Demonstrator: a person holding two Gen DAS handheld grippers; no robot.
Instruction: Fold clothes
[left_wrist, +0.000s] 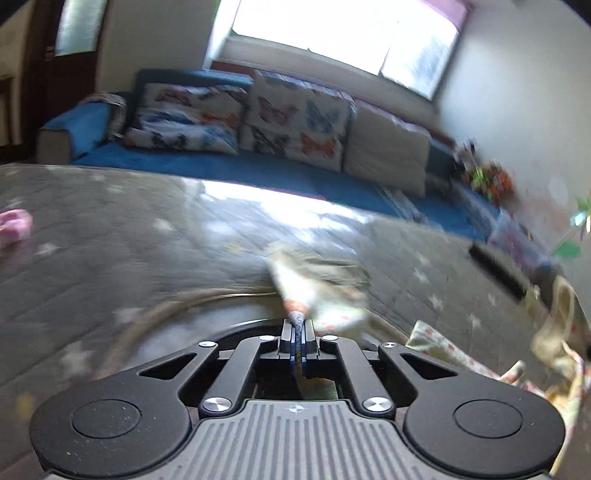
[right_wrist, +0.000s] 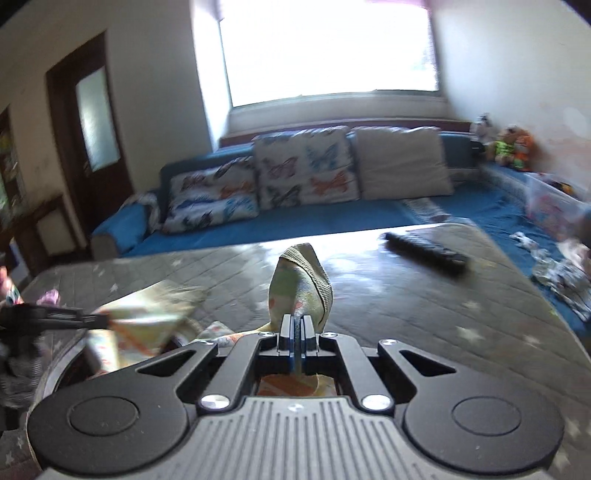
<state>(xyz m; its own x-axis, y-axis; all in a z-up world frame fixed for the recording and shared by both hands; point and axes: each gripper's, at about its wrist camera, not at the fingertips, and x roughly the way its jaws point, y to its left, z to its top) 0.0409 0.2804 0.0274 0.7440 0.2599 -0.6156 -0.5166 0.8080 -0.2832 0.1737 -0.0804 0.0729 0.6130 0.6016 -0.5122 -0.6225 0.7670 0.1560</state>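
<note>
A small cream garment with a coloured print and a ribbed edge is held up between both grippers above a grey quilted table. My left gripper (left_wrist: 297, 326) is shut on one corner of the garment (left_wrist: 317, 284), which bunches ahead of the jaws. My right gripper (right_wrist: 296, 325) is shut on another corner of the garment (right_wrist: 303, 284), which stands up in a peak with the ribbed band on its right. In the right wrist view the left gripper's fingers (right_wrist: 70, 317) show at far left, pinching cloth. More of the garment hangs at the right of the left wrist view (left_wrist: 554, 343).
The grey star-patterned table (right_wrist: 424, 306) fills the foreground. A black remote control (right_wrist: 424, 249) lies at its far right. A pink cloth (left_wrist: 14, 227) lies at the table's left edge. A blue sofa (right_wrist: 295, 218) with butterfly cushions stands behind, soft toys at its right end.
</note>
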